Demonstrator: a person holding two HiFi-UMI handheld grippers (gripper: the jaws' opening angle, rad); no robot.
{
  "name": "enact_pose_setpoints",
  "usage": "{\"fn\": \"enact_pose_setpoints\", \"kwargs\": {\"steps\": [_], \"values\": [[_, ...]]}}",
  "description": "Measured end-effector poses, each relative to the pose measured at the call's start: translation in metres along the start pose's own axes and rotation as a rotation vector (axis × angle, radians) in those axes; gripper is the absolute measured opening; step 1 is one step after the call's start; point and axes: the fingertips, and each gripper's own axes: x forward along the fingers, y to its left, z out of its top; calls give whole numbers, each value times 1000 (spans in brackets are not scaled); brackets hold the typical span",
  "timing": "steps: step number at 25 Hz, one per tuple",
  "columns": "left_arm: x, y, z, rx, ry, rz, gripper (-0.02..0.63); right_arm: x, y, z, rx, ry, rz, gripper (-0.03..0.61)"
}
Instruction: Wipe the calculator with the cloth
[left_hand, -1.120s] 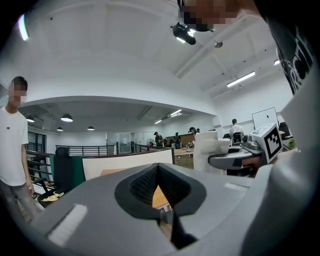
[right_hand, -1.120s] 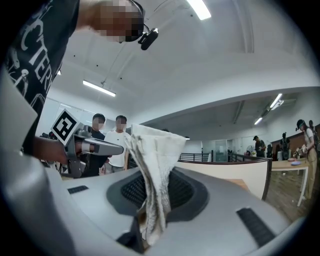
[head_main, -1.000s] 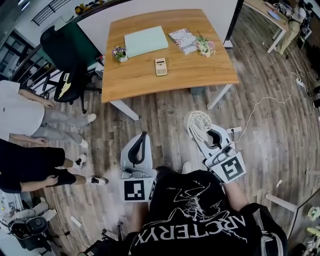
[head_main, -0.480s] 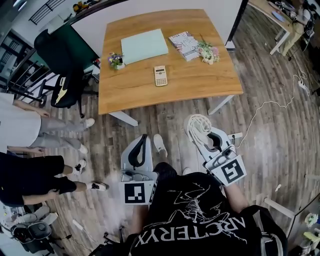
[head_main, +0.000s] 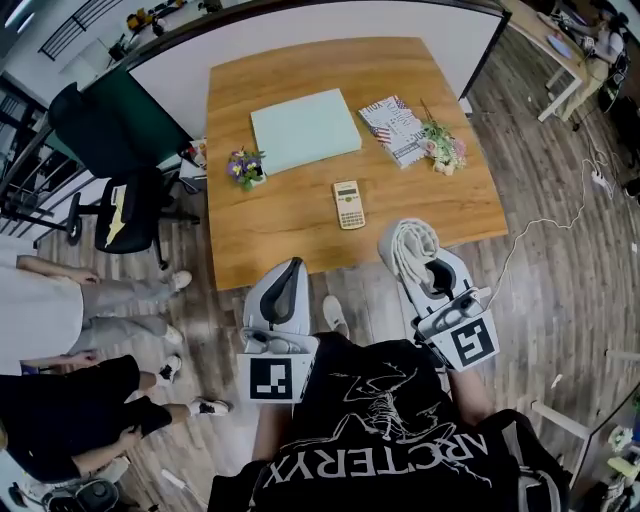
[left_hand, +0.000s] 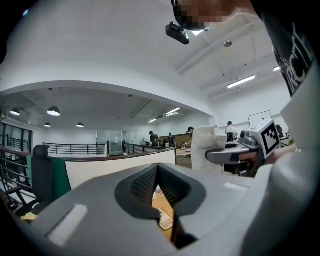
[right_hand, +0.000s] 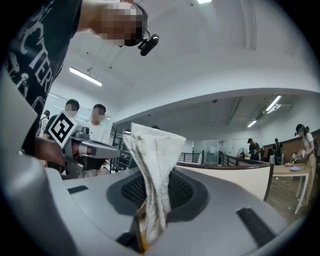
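Stepped closer since a second ago, so now right at the near edge of the wooden table (head_main: 290, 235) and not far back from it. On the left, left gripper (head_main: 288, 272) just by that edge, jaws pressed together, maybe with a thin slit, pinching nothing. In the middle, calculator (head_main: 348, 204) flat on the table, a bit ahead of both grippers, touching neither. On the right, right gripper (head_main: 418, 258) squeezing the white cloth (head_main: 406, 240), bunched up and sticking out past the jaws.
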Motion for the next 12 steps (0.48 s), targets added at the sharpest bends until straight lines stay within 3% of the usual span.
{"fn": "enact_pose_setpoints", "kwargs": {"steps": [7, 12], "values": [[54, 37, 3, 9, 15, -52, 9, 59, -33, 0, -17, 12, -47, 89], [74, 46, 5, 6, 9, 7, 9, 81, -55, -2, -4, -6, -8, 89]]}}
